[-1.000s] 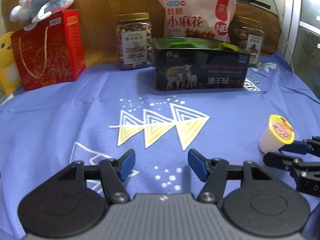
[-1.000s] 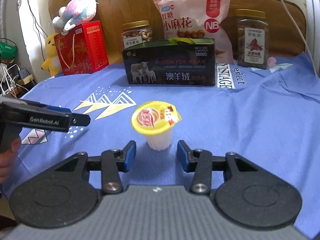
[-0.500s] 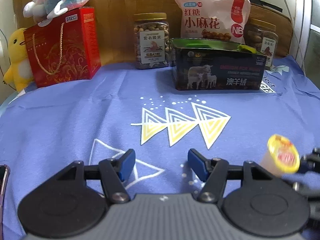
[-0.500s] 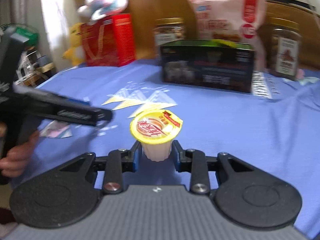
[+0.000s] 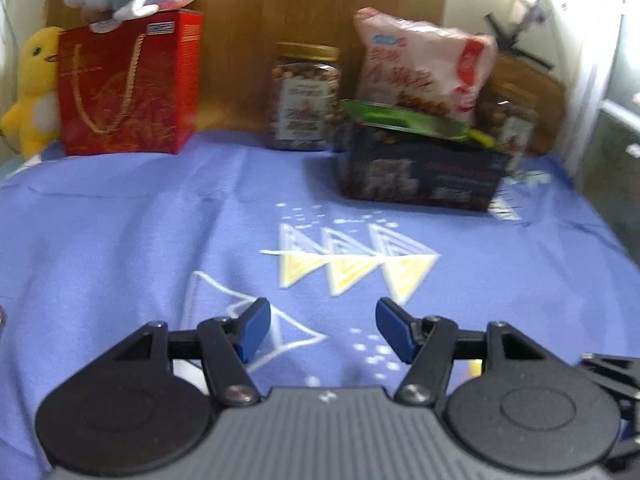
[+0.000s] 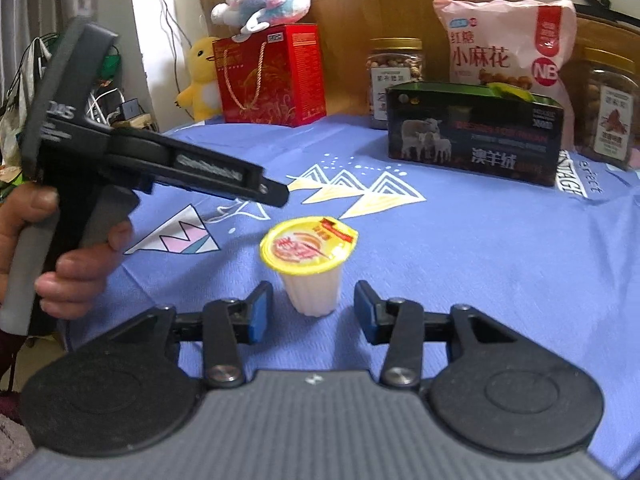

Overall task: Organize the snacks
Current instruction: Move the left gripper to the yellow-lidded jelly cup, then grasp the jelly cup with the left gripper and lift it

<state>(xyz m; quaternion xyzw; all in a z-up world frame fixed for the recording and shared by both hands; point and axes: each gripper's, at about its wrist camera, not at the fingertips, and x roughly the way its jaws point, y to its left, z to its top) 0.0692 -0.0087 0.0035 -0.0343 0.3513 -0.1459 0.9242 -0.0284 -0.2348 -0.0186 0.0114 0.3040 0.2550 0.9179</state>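
A small white jelly cup (image 6: pixel 310 268) with a yellow foil lid stands upright on the blue cloth (image 6: pixel 480 260). It sits between the blue pads of my right gripper (image 6: pixel 313 312), whose jaws are opening, with a gap on each side of the cup. My left gripper (image 5: pixel 322 330) is open over the cloth with nothing between its fingers. In the right wrist view the left gripper (image 6: pixel 280 194) reaches in from the left, held by a hand (image 6: pixel 76 272), just beyond the cup. A dark open tin box (image 6: pixel 476 136) stands farther back.
Along the wooden back wall stand a red gift bag (image 6: pixel 272 76) with a plush toy (image 6: pixel 268 0) on top, a yellow duck plush (image 6: pixel 202 76), two nut jars (image 6: pixel 394 76) (image 6: pixel 610 108) and a pink snack bag (image 6: pixel 504 48). Cables and clutter lie past the left edge.
The right jaws pinched the jelly cup half a second ago and have since spread apart from it. In the left view the cup has slipped out of sight behind the gripper's body.
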